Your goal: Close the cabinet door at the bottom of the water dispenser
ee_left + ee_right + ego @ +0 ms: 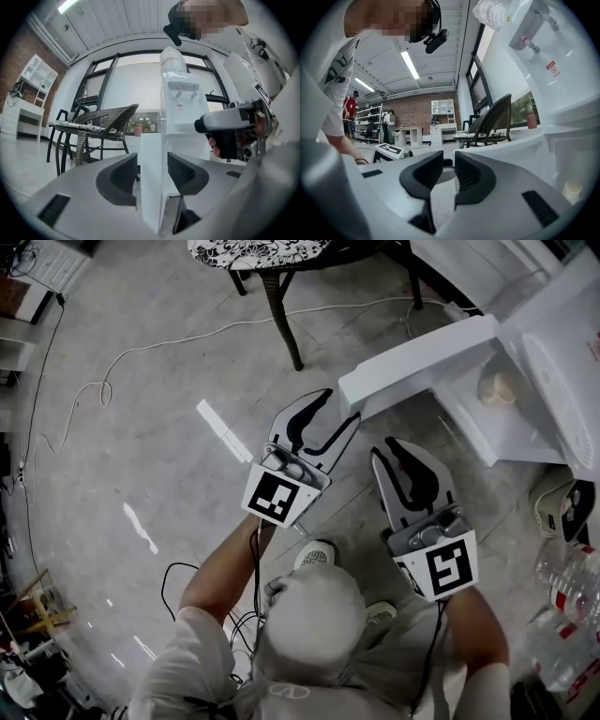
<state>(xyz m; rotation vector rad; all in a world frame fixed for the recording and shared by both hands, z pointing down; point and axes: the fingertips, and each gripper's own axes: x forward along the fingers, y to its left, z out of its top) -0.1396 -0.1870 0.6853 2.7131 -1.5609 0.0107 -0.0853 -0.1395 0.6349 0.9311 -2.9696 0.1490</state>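
Left tongs (152, 168) astride cabinet door (151, 145) edge

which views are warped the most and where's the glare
Left gripper view: heavy fisheye with black corners, and the bright window backlights the water dispenser. Right gripper view: the same fisheye bulge, with the ceiling light strips blown out to white. Head view: only mildly bent at the edges, with white streaks of glare on the floor.
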